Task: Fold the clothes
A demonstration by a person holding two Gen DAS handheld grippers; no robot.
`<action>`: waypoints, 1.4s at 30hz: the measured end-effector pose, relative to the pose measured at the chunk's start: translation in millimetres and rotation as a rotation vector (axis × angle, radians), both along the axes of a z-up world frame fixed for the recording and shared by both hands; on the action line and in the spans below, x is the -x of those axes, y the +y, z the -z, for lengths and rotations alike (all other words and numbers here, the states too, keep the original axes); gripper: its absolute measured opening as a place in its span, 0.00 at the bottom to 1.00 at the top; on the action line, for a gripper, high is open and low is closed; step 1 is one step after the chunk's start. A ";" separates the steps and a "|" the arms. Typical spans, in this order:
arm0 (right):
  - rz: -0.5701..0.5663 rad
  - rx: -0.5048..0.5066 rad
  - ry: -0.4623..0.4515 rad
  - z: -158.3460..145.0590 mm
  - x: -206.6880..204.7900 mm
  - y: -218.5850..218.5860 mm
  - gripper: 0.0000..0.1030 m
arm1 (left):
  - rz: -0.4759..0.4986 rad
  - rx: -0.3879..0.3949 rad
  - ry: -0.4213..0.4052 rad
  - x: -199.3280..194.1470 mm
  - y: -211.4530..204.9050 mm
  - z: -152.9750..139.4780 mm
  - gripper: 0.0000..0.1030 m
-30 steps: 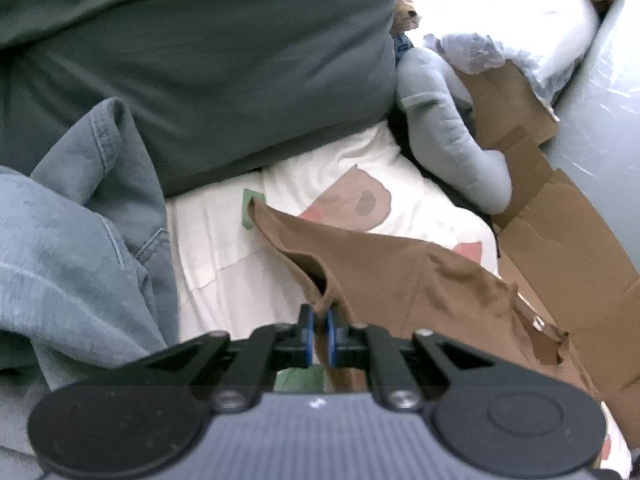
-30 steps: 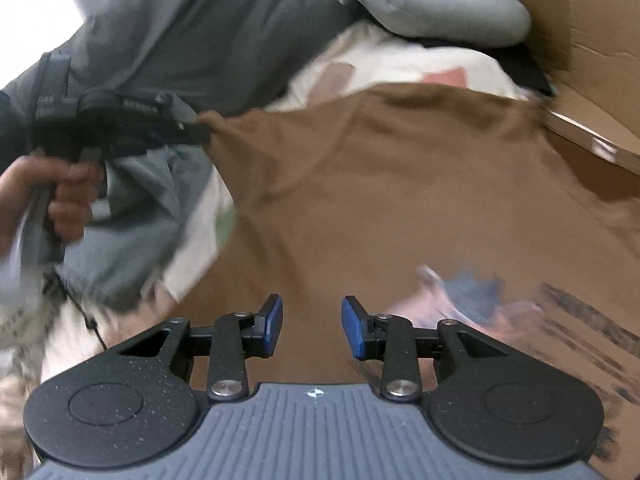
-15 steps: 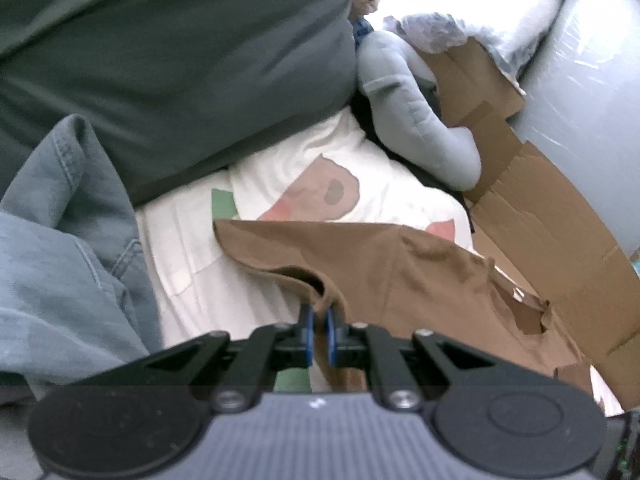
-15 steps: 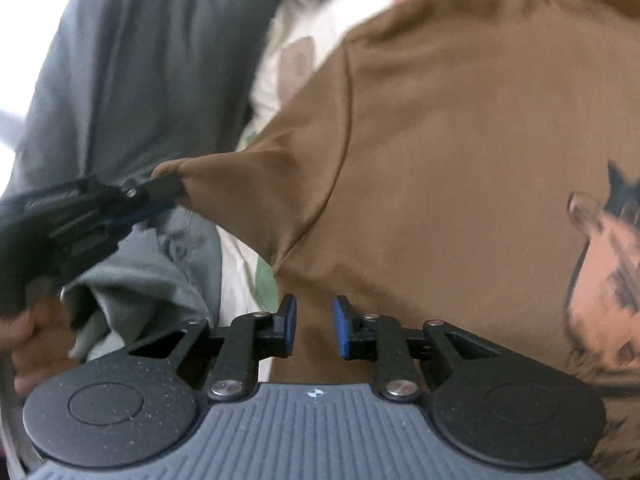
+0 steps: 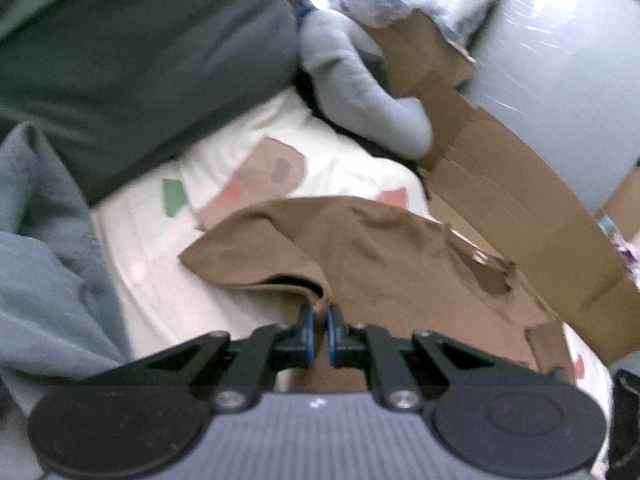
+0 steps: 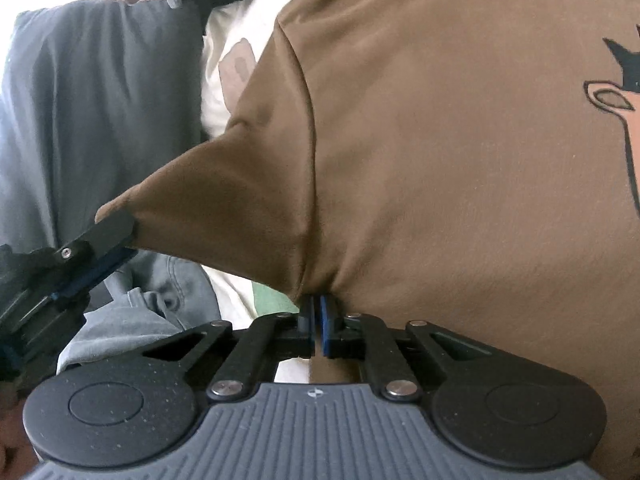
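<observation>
Right wrist view showed my right gripper (image 6: pixel 316 312) and left gripper (image 6: pixel 116 236) both clamped on the brown cotton T-shirt (image 6: pixel 440 140), spread over the white patterned bedsheet (image 6: pixel 224 60); next, I judged, fold the sleeve inward.

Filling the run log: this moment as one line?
left gripper: shut on brown T-shirt sleeve | right gripper: shut on shirt underarm | fold: not yet

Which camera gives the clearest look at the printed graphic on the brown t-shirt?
The right wrist view: the printed graphic shows at the right edge of the brown t-shirt, partly cropped. The left wrist view shows only plain bunched brown fabric, no print.
</observation>
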State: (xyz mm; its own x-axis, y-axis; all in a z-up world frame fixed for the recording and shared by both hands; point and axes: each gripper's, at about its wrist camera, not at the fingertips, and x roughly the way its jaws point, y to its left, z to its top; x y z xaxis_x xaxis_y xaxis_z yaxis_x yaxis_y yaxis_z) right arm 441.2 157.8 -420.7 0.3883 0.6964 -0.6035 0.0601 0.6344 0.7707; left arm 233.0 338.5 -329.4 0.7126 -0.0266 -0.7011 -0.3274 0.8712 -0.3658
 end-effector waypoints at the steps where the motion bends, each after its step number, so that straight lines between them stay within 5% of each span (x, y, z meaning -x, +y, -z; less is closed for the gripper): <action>1: 0.000 -0.004 0.002 0.3 -0.3 1.3 0.03 | 0.019 0.004 -0.006 -1.6 -2.6 0.5 0.07; 17: 0.082 -0.077 0.004 19.4 11.2 -2.9 0.07 | 0.263 0.107 0.065 -10.7 -37.1 22.5 0.08; 19: 0.089 -0.090 0.001 20.8 14.1 -5.3 0.07 | 0.278 0.120 0.073 -9.7 -38.1 21.6 0.13; 23: 0.070 -0.082 0.016 16.0 17.6 -14.2 0.12 | 0.261 0.116 0.062 -2.5 -34.2 19.1 0.52; 27: 0.022 -0.066 -0.026 3.6 21.8 -23.9 0.38 | 0.204 0.061 0.095 -0.1 -25.9 26.7 0.49; 42: 0.027 0.175 -0.072 -21.5 -7.5 -75.0 0.39 | 0.191 -0.054 0.211 -12.6 -24.2 76.6 0.38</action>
